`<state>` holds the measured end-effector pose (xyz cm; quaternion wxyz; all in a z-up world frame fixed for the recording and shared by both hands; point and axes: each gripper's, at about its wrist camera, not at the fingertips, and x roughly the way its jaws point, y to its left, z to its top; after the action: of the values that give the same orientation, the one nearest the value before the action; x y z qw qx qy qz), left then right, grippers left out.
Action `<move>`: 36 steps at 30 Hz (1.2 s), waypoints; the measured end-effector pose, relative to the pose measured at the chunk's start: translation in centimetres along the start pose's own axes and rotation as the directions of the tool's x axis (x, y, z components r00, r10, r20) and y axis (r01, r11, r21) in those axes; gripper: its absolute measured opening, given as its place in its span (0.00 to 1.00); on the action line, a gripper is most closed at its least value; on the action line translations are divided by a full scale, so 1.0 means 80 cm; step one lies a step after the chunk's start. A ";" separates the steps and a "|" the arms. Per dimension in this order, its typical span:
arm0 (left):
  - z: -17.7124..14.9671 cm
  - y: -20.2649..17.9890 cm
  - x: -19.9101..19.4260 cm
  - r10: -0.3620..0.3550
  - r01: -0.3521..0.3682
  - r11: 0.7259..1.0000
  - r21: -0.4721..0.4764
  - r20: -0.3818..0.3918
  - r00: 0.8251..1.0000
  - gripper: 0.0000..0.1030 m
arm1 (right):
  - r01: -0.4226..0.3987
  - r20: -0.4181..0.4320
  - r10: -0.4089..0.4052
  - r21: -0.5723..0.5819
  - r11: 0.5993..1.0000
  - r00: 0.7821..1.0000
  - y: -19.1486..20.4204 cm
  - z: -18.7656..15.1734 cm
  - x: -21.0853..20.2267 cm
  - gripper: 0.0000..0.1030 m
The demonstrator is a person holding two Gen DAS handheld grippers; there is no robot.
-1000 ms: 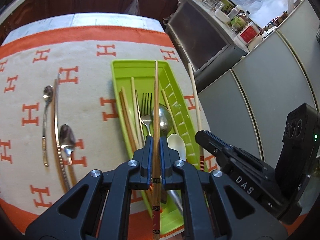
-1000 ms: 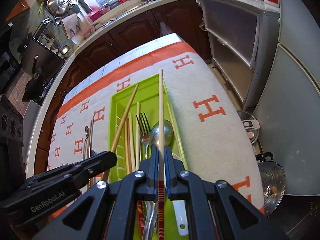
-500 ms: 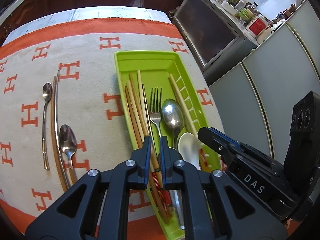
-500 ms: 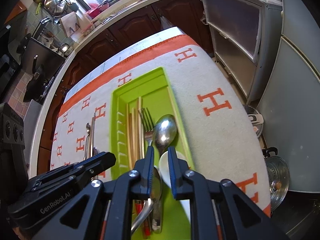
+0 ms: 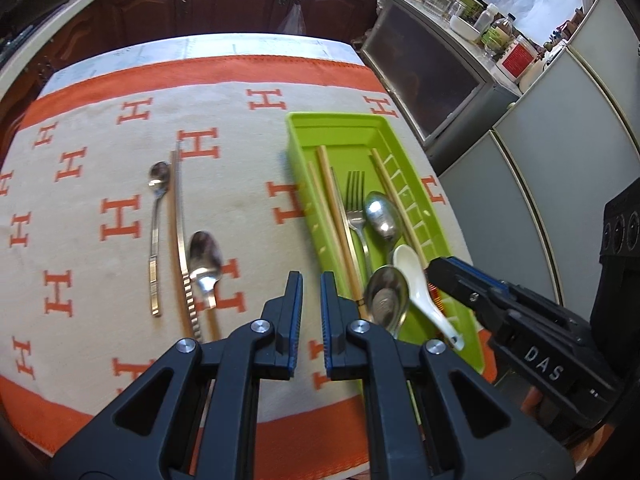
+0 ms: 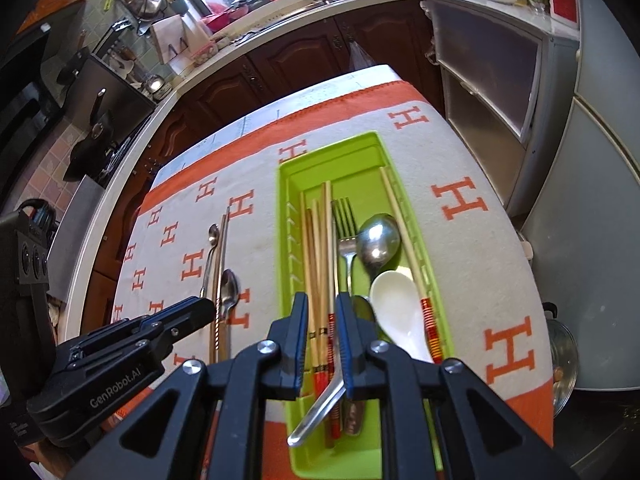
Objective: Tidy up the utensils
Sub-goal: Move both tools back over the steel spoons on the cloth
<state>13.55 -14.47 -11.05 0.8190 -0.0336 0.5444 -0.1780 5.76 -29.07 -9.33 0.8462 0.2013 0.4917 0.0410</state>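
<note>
Left wrist view: the left gripper (image 5: 311, 280) holds nothing now; a second ago a chopstick stood clamped between its fingers. Its fingers are nearly closed with only a thin gap, and they hang over the patterned cloth (image 5: 248, 200), having shifted off the green tray (image 5: 436, 220), which now lies just right of the fingertips. Left of the fingers, on the cloth, lie a small spoon (image 5: 156, 216), a long metal piece (image 5: 182, 248) and a larger spoon (image 5: 205, 258). The other gripper's tip pokes in at right.

Right wrist view: the right gripper (image 6: 321, 300) is empty too, its chopstick (image 6: 406, 240) now lying along the tray's (image 6: 286, 208) right wall, right of the fingers. The jaws opened slightly as they let go and now stand a little apart above the wooden chopsticks (image 6: 318, 248). Ahead and right lie a fork (image 6: 346, 224), a steel spoon (image 6: 378, 240) and a white spoon (image 6: 394, 300).
</note>
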 end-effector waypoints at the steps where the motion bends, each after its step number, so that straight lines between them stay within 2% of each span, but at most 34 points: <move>1: -0.003 0.004 -0.004 0.003 -0.003 1.000 0.000 0.007 1.000 0.05 | -0.001 0.001 0.001 -0.008 1.000 1.000 0.005 -0.002 -0.002 0.13; 16: -0.034 0.089 -0.074 0.090 -0.085 0.995 -0.057 0.110 0.990 0.05 | -0.028 -0.012 0.026 -0.152 0.988 1.000 0.093 -0.015 -0.005 0.14; 20: -0.039 0.114 -0.087 0.126 -0.117 0.990 -0.075 0.135 0.983 0.05 | -0.036 -0.013 0.034 -0.162 0.986 0.999 0.107 -0.012 0.000 0.20; 23: -0.041 0.131 -0.092 0.141 -0.129 0.987 -0.091 0.141 0.980 0.06 | -0.038 -0.017 0.035 -0.170 0.985 0.999 0.118 -0.009 0.006 0.21; 25: -0.042 0.143 -0.093 0.147 -0.133 0.986 -0.104 0.142 0.979 0.10 | -0.041 -0.025 0.037 -0.175 0.984 0.999 0.123 -0.008 0.011 0.21; 32: -0.041 0.182 -0.093 0.145 -0.122 0.980 -0.156 0.145 0.979 0.15 | -0.049 -0.049 0.041 -0.182 0.982 0.998 0.140 0.001 0.034 0.21; 34: -0.039 0.194 -0.091 0.138 -0.112 0.979 -0.171 0.145 0.980 0.27 | -0.053 -0.058 0.044 -0.175 0.983 0.997 0.141 0.004 0.044 0.21; 36: -0.038 0.203 -0.088 0.134 -0.105 0.977 -0.188 0.145 0.980 0.33 | -0.063 -0.073 0.051 -0.169 0.984 0.996 0.142 0.008 0.056 0.21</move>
<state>12.56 3.46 -10.12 0.8622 -0.0880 0.4932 -0.0754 10.07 -17.68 -8.34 0.8416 0.1404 0.5090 0.1139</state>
